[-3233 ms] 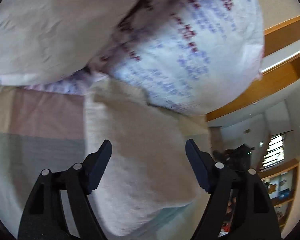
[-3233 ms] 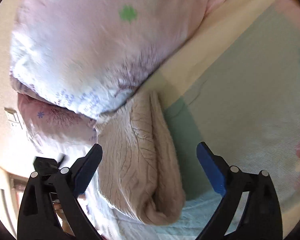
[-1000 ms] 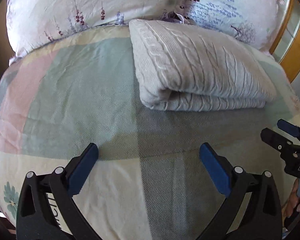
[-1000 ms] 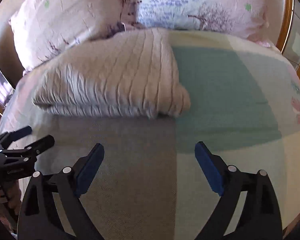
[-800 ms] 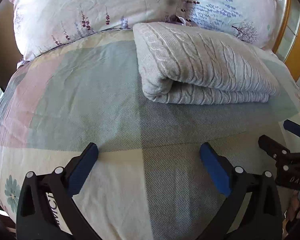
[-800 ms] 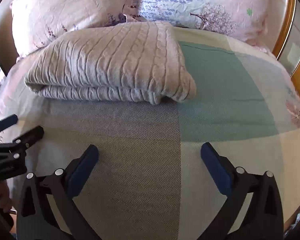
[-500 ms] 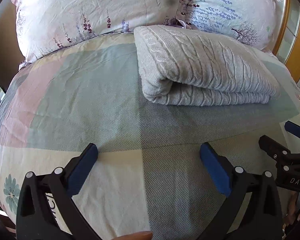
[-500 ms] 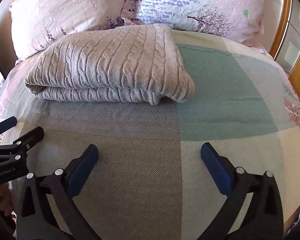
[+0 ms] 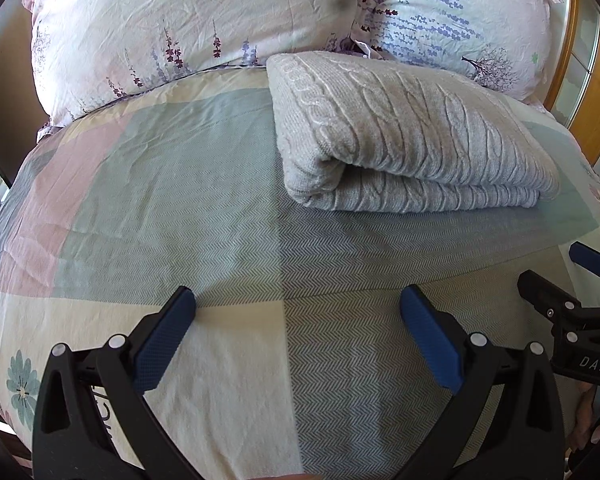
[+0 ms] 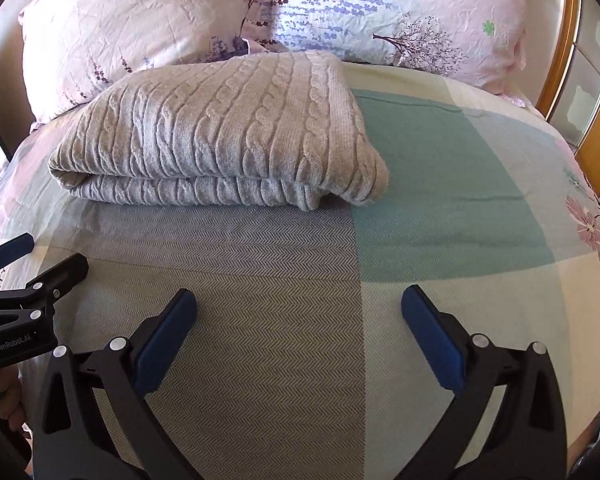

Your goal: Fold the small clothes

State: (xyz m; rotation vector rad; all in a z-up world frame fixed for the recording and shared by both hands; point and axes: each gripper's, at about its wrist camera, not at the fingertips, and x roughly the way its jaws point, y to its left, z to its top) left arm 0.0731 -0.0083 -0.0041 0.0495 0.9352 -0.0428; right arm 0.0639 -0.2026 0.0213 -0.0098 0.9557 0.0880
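A beige cable-knit sweater (image 9: 404, 136) lies folded into a thick rectangle on the bed, near the pillows; it also shows in the right wrist view (image 10: 228, 128). My left gripper (image 9: 296, 312) is open and empty, held back from the sweater over the bedspread. My right gripper (image 10: 298, 312) is open and empty, also well short of the sweater. Each gripper shows at the edge of the other's view: the right one (image 9: 556, 276) and the left one (image 10: 40, 260).
The patchwork bedspread (image 9: 160, 200) covers the bed. Two floral pillows (image 9: 188, 28) (image 10: 400, 12) stand behind the sweater. A wooden bed frame (image 10: 596, 152) runs along the right edge.
Both grippers have pulled back from close to the sweater and pillows to a spot lower on the bed. Over the last second the views hardly shift. The sweater stays folded.
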